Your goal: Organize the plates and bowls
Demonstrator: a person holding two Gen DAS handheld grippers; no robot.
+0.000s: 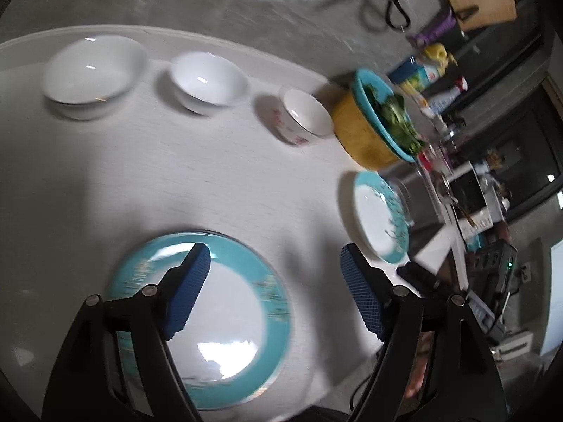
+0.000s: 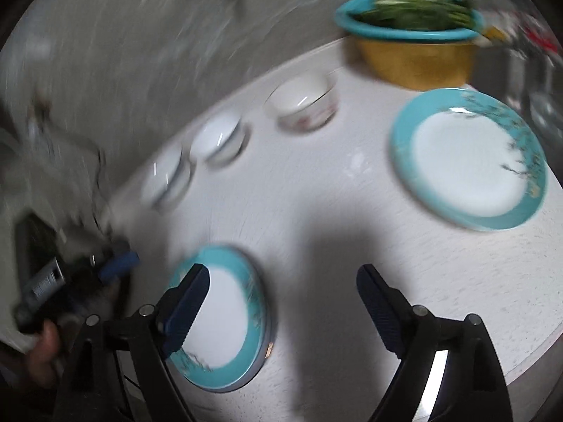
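Right wrist view: three bowls [image 2: 225, 144] along the table's [image 2: 352, 281] far edge are smearing into streaks. Near plate [image 2: 225, 320] is lying partly behind a finger [image 2: 186, 302]. Left-edge dark device [image 2: 42, 281] is blurring beyond recognition.

Three white ceramic bowls [image 1: 95, 70] [image 1: 209, 81] [image 1: 306, 116], two teal-rimmed white plates [image 1: 211, 323] [image 1: 380, 214], one yellow bowl [image 1: 362, 133] under a teal colander [image 1: 376, 91].

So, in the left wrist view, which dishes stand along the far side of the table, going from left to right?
Large white bowl → medium white bowl → small flowered bowl → yellow basin with the teal colander of greens in it.
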